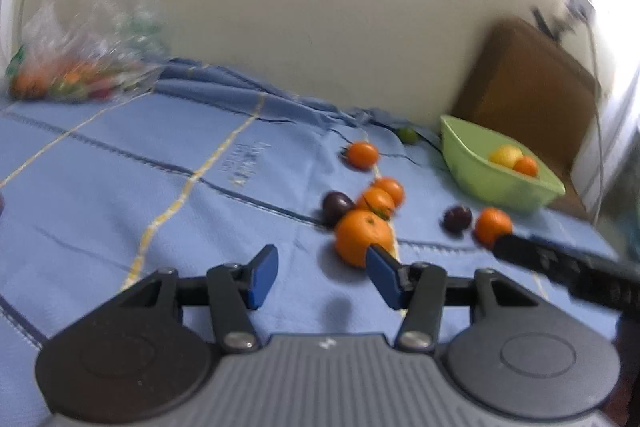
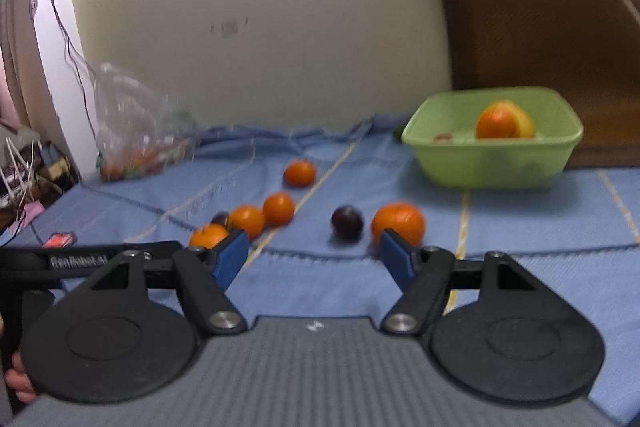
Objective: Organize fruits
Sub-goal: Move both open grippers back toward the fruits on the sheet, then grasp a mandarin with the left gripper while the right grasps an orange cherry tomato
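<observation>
Several oranges and two dark plums lie loose on the blue cloth (image 1: pixel 100 187). In the left wrist view my left gripper (image 1: pixel 322 277) is open and empty, just short of the nearest orange (image 1: pixel 362 241), with a plum (image 1: pixel 336 207) behind it. A green bowl (image 1: pixel 472 171) at the back right holds an orange and a yellow fruit. In the right wrist view my right gripper (image 2: pixel 314 261) is open and empty, facing a plum (image 2: pixel 347 221) and a large orange (image 2: pixel 400 221). The green bowl (image 2: pixel 492 163) stands beyond them.
A clear plastic bag of fruit (image 1: pixel 88 59) sits at the back left against the wall, and it shows in the right wrist view (image 2: pixel 140 135). A brown cushion (image 2: pixel 540 27) leans behind the bowl. A green fruit (image 1: pixel 408 135) lies by the wall. Cables and clutter (image 2: pixel 24 167) lie off the left edge.
</observation>
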`<state>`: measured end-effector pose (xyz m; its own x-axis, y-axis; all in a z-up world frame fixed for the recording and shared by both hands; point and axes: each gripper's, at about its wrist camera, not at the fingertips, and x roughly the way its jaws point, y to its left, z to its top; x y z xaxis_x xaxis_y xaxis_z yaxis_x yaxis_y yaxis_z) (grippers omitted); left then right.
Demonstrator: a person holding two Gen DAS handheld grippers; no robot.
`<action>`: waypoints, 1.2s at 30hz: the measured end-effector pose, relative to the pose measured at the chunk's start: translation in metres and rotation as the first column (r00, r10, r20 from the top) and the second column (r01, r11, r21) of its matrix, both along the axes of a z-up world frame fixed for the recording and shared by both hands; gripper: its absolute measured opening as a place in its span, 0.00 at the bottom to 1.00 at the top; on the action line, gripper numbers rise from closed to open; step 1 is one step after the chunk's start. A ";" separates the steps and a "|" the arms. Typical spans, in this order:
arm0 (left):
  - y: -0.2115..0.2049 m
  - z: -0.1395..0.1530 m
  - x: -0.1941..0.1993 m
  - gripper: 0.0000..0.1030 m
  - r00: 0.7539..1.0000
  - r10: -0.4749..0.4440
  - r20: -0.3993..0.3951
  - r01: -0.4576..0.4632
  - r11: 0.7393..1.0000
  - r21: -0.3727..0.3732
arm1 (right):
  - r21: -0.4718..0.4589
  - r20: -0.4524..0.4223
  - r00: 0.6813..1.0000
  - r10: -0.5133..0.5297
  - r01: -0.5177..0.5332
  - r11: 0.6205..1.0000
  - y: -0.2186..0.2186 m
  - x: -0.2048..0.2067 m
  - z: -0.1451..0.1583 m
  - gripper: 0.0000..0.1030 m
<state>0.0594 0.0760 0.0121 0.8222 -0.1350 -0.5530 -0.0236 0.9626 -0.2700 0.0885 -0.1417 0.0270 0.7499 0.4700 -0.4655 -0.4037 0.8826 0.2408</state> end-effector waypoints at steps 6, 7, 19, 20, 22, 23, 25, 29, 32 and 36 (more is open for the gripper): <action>-0.024 0.006 -0.006 0.48 0.996 -0.044 0.075 0.034 0.991 0.126 | 0.033 -0.030 0.997 -0.077 0.078 0.996 -0.007 -0.009 -0.006 0.38; -0.024 0.007 -0.004 0.48 0.996 -0.045 0.070 0.036 0.991 0.126 | 0.036 -0.030 0.996 -0.081 0.082 0.996 -0.007 -0.011 -0.009 0.38; -0.023 0.003 0.010 0.47 0.998 -0.054 0.014 0.052 0.993 0.103 | 0.000 -0.037 0.991 -0.128 0.128 0.992 -0.003 -0.007 -0.012 0.37; -0.025 0.003 0.011 0.46 0.998 -0.058 0.012 0.057 0.993 0.104 | -0.001 -0.032 0.990 -0.137 0.137 0.991 -0.003 -0.006 -0.012 0.37; -0.027 0.002 0.014 0.46 0.998 -0.066 0.002 0.066 0.993 0.097 | -0.007 -0.025 0.987 -0.157 0.157 0.988 -0.006 -0.004 -0.011 0.38; -0.028 0.002 0.015 0.46 0.998 -0.070 0.002 0.070 0.993 0.091 | -0.007 -0.025 0.986 -0.166 0.166 0.986 -0.008 -0.003 -0.010 0.38; -0.029 0.002 0.015 0.47 0.997 -0.082 0.009 0.081 0.994 0.071 | 0.001 -0.032 0.984 -0.174 0.174 0.985 -0.010 -0.001 -0.010 0.38; -0.026 0.001 0.018 0.43 0.998 -0.062 0.002 0.061 0.997 0.039 | -0.018 -0.023 0.990 -0.136 0.136 0.991 -0.002 0.000 -0.009 0.38; -0.018 0.000 0.018 0.35 0.999 -0.038 0.002 0.038 0.999 -0.010 | -0.024 -0.011 0.995 -0.096 0.095 0.995 0.009 0.006 -0.005 0.38; -0.014 0.000 0.009 0.34 1.000 0.001 0.014 -0.001 1.000 -0.003 | -0.052 -0.005 1.000 -0.005 0.005 0.999 0.031 0.018 0.001 0.38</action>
<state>0.0683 0.0623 0.0124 0.8301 -0.1357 -0.5408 -0.0210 0.9616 -0.2736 0.1069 -0.1107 0.0284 0.7496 0.4411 -0.4935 -0.3980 0.8961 0.1964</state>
